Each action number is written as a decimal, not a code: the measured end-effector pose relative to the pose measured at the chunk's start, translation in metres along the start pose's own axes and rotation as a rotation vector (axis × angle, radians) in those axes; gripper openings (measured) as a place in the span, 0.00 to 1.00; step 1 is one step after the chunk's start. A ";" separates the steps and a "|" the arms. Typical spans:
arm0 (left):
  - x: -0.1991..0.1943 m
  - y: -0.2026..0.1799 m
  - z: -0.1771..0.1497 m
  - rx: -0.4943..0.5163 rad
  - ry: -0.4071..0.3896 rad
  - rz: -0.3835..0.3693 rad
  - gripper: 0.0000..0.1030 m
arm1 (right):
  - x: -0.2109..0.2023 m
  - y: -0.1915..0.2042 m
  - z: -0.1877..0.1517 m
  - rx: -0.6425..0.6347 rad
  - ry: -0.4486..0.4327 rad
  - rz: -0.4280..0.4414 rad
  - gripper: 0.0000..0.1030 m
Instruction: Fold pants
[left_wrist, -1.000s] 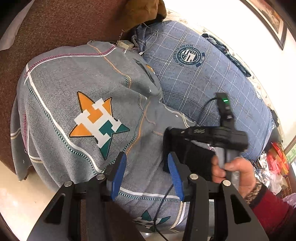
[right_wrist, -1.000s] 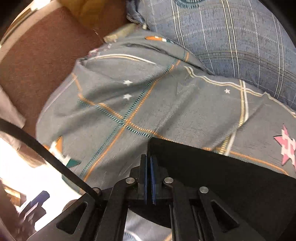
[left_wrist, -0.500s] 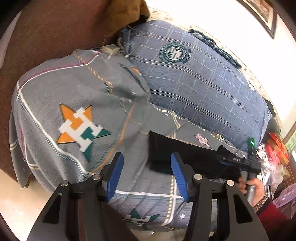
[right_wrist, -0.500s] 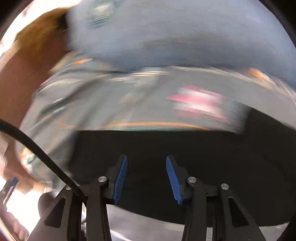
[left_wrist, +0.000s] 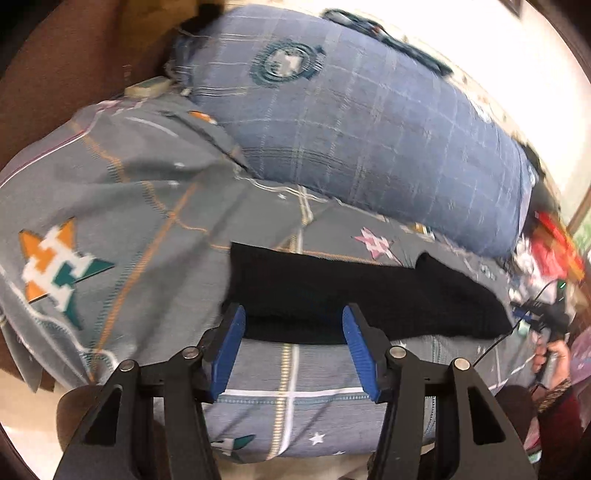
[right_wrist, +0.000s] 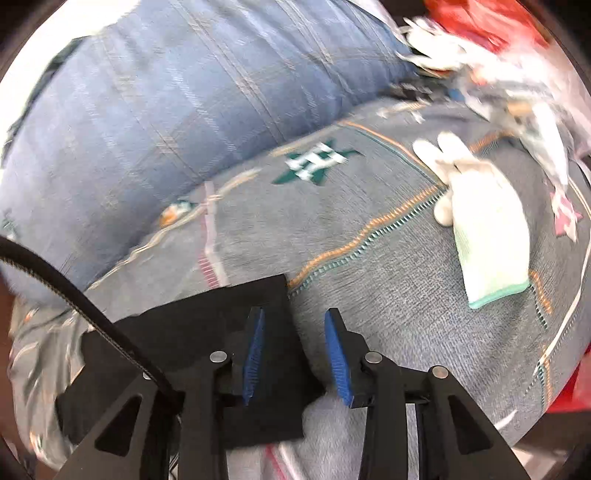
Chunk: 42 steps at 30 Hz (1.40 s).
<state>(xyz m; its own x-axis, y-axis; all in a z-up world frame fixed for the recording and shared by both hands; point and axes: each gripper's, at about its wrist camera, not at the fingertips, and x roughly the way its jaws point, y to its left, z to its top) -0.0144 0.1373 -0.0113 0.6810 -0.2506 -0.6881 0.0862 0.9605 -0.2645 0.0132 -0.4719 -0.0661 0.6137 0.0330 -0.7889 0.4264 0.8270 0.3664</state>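
Pants (left_wrist: 354, 295), black, lie as a long flat strip across the grey patterned bedsheet (left_wrist: 147, 206), just in front of the blue checked quilt (left_wrist: 369, 122). Your left gripper (left_wrist: 293, 347) is spread wide and holds nothing; its blue fingers (left_wrist: 229, 350) stand at the near edge of the pants. Your right gripper (right_wrist: 294, 354) is also released, at the other end of the pants (right_wrist: 207, 325). A white glove (right_wrist: 487, 225) lies on the sheet, well apart from them.
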 end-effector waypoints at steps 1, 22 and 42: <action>0.007 -0.008 0.000 0.015 0.011 0.000 0.53 | -0.007 0.005 -0.007 -0.025 -0.002 0.034 0.37; 0.115 0.081 -0.018 -0.311 0.136 0.036 0.53 | 0.005 0.194 -0.054 -0.527 0.118 0.191 0.52; 0.106 0.103 -0.040 -0.413 0.008 -0.103 0.52 | 0.168 0.545 -0.222 -1.156 0.518 0.328 0.60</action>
<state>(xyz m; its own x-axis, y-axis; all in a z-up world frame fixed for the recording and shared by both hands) 0.0373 0.2051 -0.1387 0.6781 -0.3456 -0.6487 -0.1460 0.8016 -0.5797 0.2013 0.1086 -0.1090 0.1437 0.3203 -0.9364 -0.6658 0.7313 0.1480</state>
